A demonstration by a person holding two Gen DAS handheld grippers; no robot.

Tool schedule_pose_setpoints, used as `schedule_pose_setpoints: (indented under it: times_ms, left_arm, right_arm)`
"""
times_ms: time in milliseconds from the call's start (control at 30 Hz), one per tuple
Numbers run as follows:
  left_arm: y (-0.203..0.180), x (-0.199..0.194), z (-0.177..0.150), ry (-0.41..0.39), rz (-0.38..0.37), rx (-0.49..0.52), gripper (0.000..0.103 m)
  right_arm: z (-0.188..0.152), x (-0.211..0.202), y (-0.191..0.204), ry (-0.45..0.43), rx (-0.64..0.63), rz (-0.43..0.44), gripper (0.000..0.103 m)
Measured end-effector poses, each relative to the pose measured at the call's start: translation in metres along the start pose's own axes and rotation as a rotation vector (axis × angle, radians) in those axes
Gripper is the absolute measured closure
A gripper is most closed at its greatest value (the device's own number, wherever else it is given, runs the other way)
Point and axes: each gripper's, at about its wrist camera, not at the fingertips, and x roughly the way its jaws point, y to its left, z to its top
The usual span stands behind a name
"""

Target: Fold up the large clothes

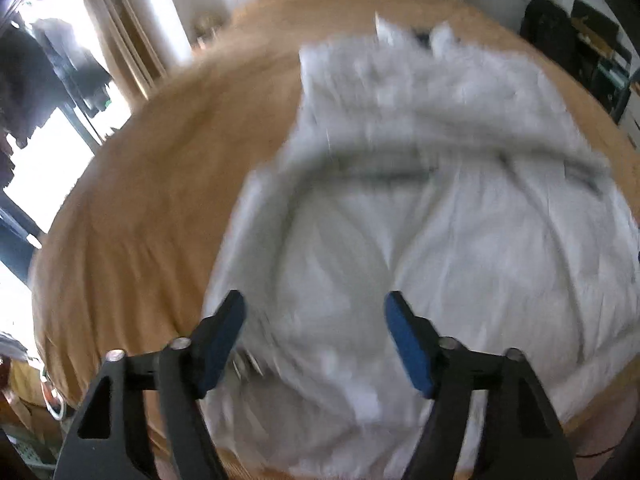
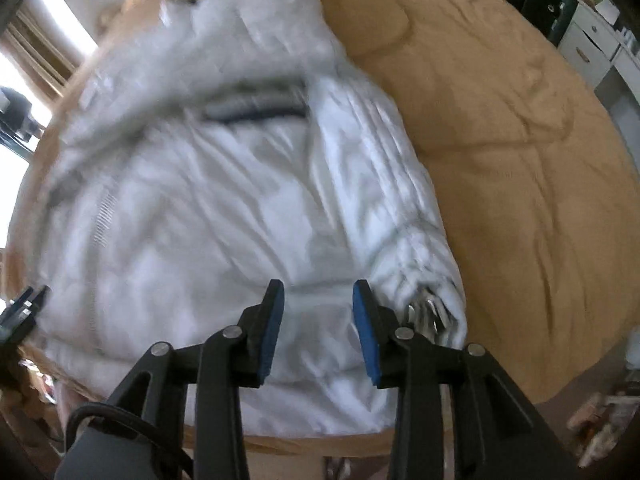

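1 white padded jacket [image 2: 224, 208] lies spread on the bed [image 2: 520, 160], which is covered in a tan sheet, and it fills the space ahead of and below both tools. Its long axis runs straight away from the tools: the hem is at the near bed edge, just under the fingertips, and the dark-lined collar [image 2: 256, 110] is at the far end.

The left tool [image 1: 315, 338] hangs above the near hem with its jaws standing wide and nothing between them; the jacket's left margin and a sleeve lie just ahead and to its left. The right tool [image 2: 318, 330] also holds nothing, its jaws parted more narrowly, the blue pads clear of the cloth. A sleeve cuff with striped ribbing [image 2: 430, 312] lies just to its right, near the fingertip.

Judging by this layout, each tool is nearer its own side of the jacket, so a fold would likely start from the hem or the sleeves. Both views are blurred, so finer details such as the zip are hard to tell.

Count: 1 jacket, 1 bed, 2 tools.
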Motion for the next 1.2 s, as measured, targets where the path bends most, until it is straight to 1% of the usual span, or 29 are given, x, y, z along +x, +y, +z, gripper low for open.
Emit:
schedule_pose_setpoints:
  times_ms: [33, 67, 100, 133, 167, 200, 233, 267, 300, 333, 367, 433, 500, 533, 600, 700, 767, 800, 833, 900, 933, 967, 1000, 1033, 1067, 1100, 1133, 1167, 1200]
  left_arm:
    - [0.004, 0.001, 0.009, -0.02, 0.023, -0.027, 0.016]
    - [0.009, 0.007, 0.016, -0.02, 0.035, -0.045, 0.015]
    - [0.015, 0.023, 0.018, 0.002, 0.079, -0.068, 0.015]
    - [0.02, 0.036, 0.017, 0.037, 0.107, -0.077, 0.015]
    - [0.026, 0.059, 0.009, 0.104, 0.137, -0.085, 0.016]
    - [0.029, 0.074, -0.001, 0.149, 0.144, -0.09, 0.016]
    - [0.034, 0.087, -0.012, 0.169, 0.111, -0.109, 0.015]
    - [0.041, 0.092, -0.021, 0.153, 0.063, -0.151, 0.014]
    - [0.045, 0.091, -0.022, 0.153, 0.049, -0.172, 0.013]
    - [0.05, 0.087, -0.02, 0.163, 0.038, -0.191, 0.013]
    - [0.055, 0.08, -0.016, 0.173, 0.021, -0.213, 0.014]
    - [0.063, 0.067, -0.013, 0.157, -0.022, -0.245, 0.015]
    - [0.072, 0.049, -0.018, 0.13, -0.092, -0.272, 0.015]
    - [0.075, 0.044, -0.021, 0.128, -0.111, -0.281, 0.015]
    - [0.083, 0.04, -0.028, 0.132, -0.126, -0.285, 0.013]
    - [0.087, 0.054, -0.029, 0.15, -0.153, -0.285, 0.013]
    - [0.085, 0.062, -0.029, 0.157, -0.216, -0.313, 0.013]
    - [0.082, 0.064, -0.03, 0.158, -0.238, -0.319, 0.012]
    - [0.078, 0.065, -0.029, 0.157, -0.267, -0.326, 0.012]
    - [0.069, 0.064, -0.029, 0.157, -0.348, -0.324, 0.012]
    - [0.064, 0.061, -0.028, 0.148, -0.374, -0.32, 0.012]
    - [0.058, 0.061, -0.026, 0.145, -0.37, -0.312, 0.012]
    - [0.052, 0.067, -0.024, 0.173, -0.34, -0.296, 0.013]
    - [0.046, 0.071, -0.023, 0.195, -0.314, -0.279, 0.021]
    - [0.042, 0.075, -0.023, 0.214, -0.279, -0.258, 0.029]
    - [0.039, 0.078, -0.023, 0.227, -0.253, -0.244, 0.043]
    - [0.04, 0.078, -0.023, 0.224, -0.254, -0.251, 0.061]
    - [0.044, 0.075, -0.022, 0.221, -0.288, -0.274, 0.07]
    - [0.049, 0.07, -0.021, 0.221, -0.317, -0.299, 0.079]
  right_arm:
    - [0.0, -0.007, 0.005, -0.032, 0.001, 0.0, 0.062]
    - [0.011, -0.012, 0.005, -0.07, 0.0, -0.027, 0.059]
    - [0.022, -0.013, 0.006, -0.086, 0.004, -0.06, 0.054]
    - [0.029, -0.013, 0.003, -0.101, 0.011, -0.089, 0.054]
    - [0.036, -0.007, 0.001, -0.107, 0.007, -0.138, 0.054]
    - [0.037, -0.001, 0.007, -0.088, 0.001, -0.187, 0.053]
    - [0.037, 0.016, 0.0, -0.038, -0.008, -0.253, 0.053]
    - [0.03, 0.033, -0.004, 0.011, -0.01, -0.287, 0.051]
    - [0.03, 0.055, -0.007, 0.066, -0.01, -0.286, 0.042]
    - [0.025, 0.058, -0.016, 0.082, -0.006, -0.267, 0.04]
    - [0.021, 0.057, -0.024, 0.06, 0.004, -0.238, 0.039]
    - [0.023, 0.044, -0.034, 0.054, 0.036, -0.188, 0.039]
    - [0.021, 0.018, -0.051, 0.017, 0.113, -0.072, 0.037]
    - [0.019, 0.008, -0.062, 0.01, 0.14, -0.035, 0.031]
    - [0.017, -0.005, -0.075, 0.001, 0.165, 0.004, 0.022]
    - [0.006, -0.013, -0.093, 0.004, 0.192, 0.083, 0.02]
    - [-0.001, 0.002, -0.095, 0.052, 0.208, 0.122, 0.02]
    - [-0.013, 0.005, -0.078, 0.065, 0.218, 0.141, 0.02]
    - [-0.029, -0.002, -0.073, 0.066, 0.227, 0.155, 0.02]
    - [-0.038, -0.005, -0.071, 0.032, 0.249, 0.212, 0.017]
    - [-0.037, -0.005, -0.069, 0.019, 0.271, 0.261, 0.017]
    - [-0.035, -0.009, -0.066, 0.016, 0.283, 0.304, 0.017]
    - [-0.033, -0.005, -0.06, 0.017, 0.285, 0.327, 0.017]
    - [-0.029, -0.002, -0.054, 0.029, 0.276, 0.323, 0.017]
    - [-0.027, 0.003, -0.047, 0.043, 0.257, 0.303, 0.02]
    - [-0.025, 0.009, -0.042, 0.06, 0.237, 0.269, 0.04]
    - [-0.024, 0.012, -0.04, 0.073, 0.229, 0.239, 0.065]
    - [-0.024, 0.015, -0.038, 0.087, 0.226, 0.241, 0.071]
    - [-0.024, 0.015, -0.038, 0.089, 0.242, 0.283, 0.081]
